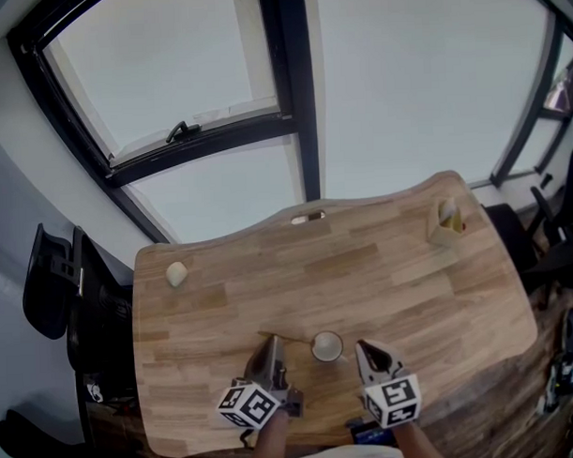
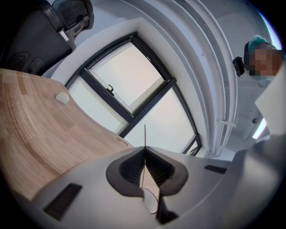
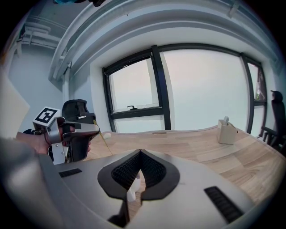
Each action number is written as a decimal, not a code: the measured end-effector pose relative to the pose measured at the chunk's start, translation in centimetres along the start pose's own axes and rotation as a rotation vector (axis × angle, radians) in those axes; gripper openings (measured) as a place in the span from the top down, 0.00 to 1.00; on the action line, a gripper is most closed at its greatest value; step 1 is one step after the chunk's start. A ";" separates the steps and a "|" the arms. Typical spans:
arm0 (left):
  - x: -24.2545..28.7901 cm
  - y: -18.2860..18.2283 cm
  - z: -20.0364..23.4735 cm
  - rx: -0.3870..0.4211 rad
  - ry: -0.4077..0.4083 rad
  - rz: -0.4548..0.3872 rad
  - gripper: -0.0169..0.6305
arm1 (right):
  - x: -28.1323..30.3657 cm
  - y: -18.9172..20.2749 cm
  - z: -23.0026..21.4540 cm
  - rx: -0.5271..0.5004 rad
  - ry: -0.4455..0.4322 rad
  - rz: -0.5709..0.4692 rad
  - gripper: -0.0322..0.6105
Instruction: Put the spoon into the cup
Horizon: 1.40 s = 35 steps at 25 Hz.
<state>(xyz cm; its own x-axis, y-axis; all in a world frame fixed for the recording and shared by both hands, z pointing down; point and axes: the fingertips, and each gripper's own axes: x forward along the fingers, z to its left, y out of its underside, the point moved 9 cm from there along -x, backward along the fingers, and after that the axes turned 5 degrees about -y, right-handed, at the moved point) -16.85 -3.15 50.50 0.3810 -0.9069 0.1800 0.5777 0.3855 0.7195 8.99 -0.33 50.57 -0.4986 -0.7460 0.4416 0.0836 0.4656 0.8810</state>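
Note:
A small white cup (image 1: 326, 346) stands on the wooden table (image 1: 382, 276) near its front edge, between my two grippers. My left gripper (image 1: 270, 344) is just left of the cup and shut on the spoon (image 2: 145, 136), a very thin handle that sticks out past the closed tips. In the right gripper view that handle (image 3: 106, 142) slants down from the left gripper (image 3: 73, 134). My right gripper (image 1: 359, 346) sits just right of the cup with its jaws together. A white bit of the cup (image 3: 132, 191) shows through the gap behind its tips.
A small cream lump (image 1: 176, 273) lies at the table's far left. A beige box holder (image 1: 446, 223) stands at the back right corner. Black office chairs (image 1: 58, 283) stand left of the table. Large windows lie beyond the far edge.

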 end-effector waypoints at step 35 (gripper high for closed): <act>0.8 1.2 1.3 -0.017 -0.015 0.055 0.97 | 0.9 0.6 -0.5 0.012 0.014 0.010 0.95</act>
<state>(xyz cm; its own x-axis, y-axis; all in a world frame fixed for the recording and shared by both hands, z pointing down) -16.81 -3.67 52.41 0.4015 -0.8867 0.2291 0.5687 0.4375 0.6966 9.01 -0.96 51.63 -0.4855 -0.7481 0.4523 0.0782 0.4782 0.8748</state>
